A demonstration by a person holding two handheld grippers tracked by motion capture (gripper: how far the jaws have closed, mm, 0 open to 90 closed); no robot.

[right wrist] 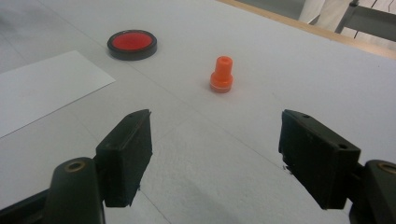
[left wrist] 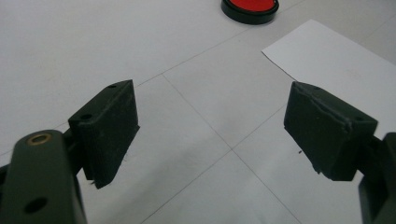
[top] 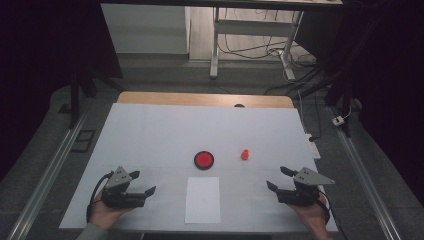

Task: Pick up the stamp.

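Note:
A small orange stamp [top: 245,154] stands upright on the white table, right of a round black pad with a red centre [top: 204,160]. A white sheet of paper [top: 202,199] lies in front of the pad near the table's front edge. My left gripper [top: 142,182] rests open at the front left, nothing between its jaws. My right gripper [top: 279,178] is open at the front right. In the right gripper view the stamp [right wrist: 221,74] stands ahead between the jaws and the red pad [right wrist: 132,44] lies to its left. The left gripper view shows the red pad [left wrist: 250,8] and the paper [left wrist: 337,70].
The white board [top: 150,130] covers a wooden table whose far edge [top: 205,99] shows. Beyond it, desk legs [top: 215,45] and cables lie on the floor. A white power strip [top: 313,146] sits off the right edge.

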